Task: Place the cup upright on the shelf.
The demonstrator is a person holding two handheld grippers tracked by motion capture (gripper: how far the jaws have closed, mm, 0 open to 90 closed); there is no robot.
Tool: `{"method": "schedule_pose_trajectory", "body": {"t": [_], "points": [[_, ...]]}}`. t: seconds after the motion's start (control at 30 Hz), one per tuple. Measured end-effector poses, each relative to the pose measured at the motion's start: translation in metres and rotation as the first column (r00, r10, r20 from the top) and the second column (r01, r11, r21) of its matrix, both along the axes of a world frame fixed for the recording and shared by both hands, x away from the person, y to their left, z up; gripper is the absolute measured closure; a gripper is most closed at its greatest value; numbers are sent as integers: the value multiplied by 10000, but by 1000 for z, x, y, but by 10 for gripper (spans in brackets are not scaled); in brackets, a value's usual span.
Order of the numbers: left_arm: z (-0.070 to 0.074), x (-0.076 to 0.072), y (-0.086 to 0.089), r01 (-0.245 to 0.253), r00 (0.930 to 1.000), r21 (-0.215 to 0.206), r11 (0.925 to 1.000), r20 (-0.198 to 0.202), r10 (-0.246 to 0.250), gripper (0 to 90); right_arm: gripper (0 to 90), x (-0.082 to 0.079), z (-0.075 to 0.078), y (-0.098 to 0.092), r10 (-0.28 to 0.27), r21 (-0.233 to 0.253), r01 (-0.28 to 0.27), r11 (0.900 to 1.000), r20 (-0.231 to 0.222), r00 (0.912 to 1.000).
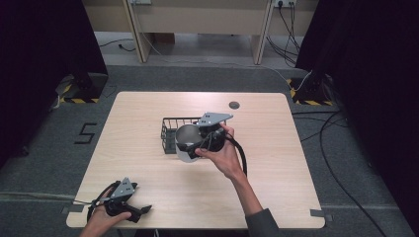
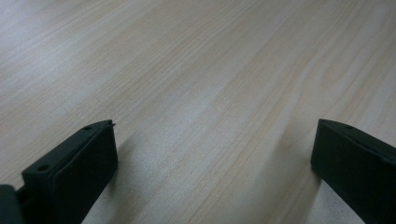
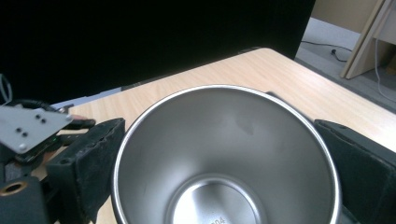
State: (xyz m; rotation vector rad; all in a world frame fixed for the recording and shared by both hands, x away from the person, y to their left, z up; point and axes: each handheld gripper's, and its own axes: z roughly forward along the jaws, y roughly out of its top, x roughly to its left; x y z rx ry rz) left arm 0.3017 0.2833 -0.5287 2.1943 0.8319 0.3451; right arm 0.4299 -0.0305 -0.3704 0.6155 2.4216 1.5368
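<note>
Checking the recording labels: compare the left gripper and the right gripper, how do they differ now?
The left gripper is open with nothing between its jaws; the right gripper is shut on the shiny steel cup. The left sits low at the pale wooden table's near edge, the right mid-table by the black wire basket. Both have black jaws.

steel cup point(image 3: 227, 154) | we see it shiny, empty, mouth open | tilted, beside the wire basket point(image 1: 170, 128), mid-table
</note>
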Motion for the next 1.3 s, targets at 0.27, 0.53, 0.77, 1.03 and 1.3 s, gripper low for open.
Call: {"method": "schedule_pose_trajectory", "body": {"t": [0.27,0.53,0.77,1.03,1.3], "points": [[0,0,0,-6,10000,16,10000,5,6,0,61,17,14,2,-181,-232,186,9996,196,9996],[0,0,0,5,10000,6,10000,-2,-5,0,61,37,25,3,-492,-333,500,9982,225,9985],[0,0,0,-6,10000,11,10000,0,6,0,61,56,28,4,-745,-504,758,9959,274,9968],[0,0,0,-1,10000,2,10000,-4,1,0,61,76,23,7,-924,-856,944,9919,270,9954],[0,0,0,3,10000,3,10000,0,-3,0,61,87,12,7,-1104,-1006,1109,9887,102,9938]]}}
